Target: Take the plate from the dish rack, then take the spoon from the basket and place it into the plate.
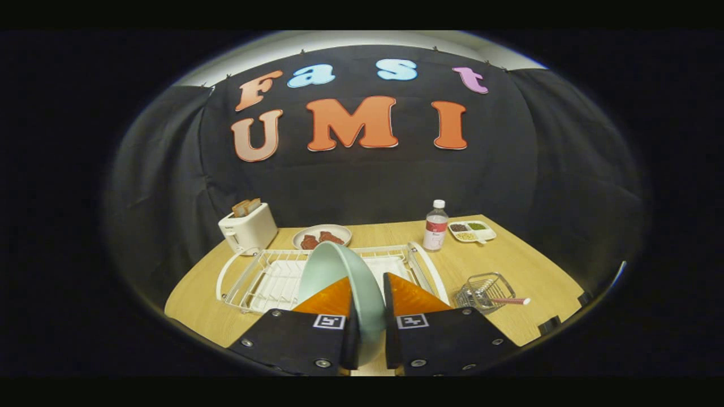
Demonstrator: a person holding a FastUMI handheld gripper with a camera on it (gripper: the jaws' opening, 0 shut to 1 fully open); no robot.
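A pale green plate [339, 271] stands on edge between my fingers, and my gripper [369, 308] is shut on its rim. The plate is held up over the front of the white wire dish rack [254, 280], which lies just beyond the fingers. To the right of the rack sits a small wire basket [485, 289] with a spoon in it; the spoon's pink handle [512, 301] sticks out to the right. The plate hides the middle of the rack.
A white toaster [248, 229] with bread stands behind the rack at the left. A plate of food [321, 236] lies behind the rack. A bottle [435, 225] and a divided tray [472, 230] stand at the back right on the wooden table [537, 265].
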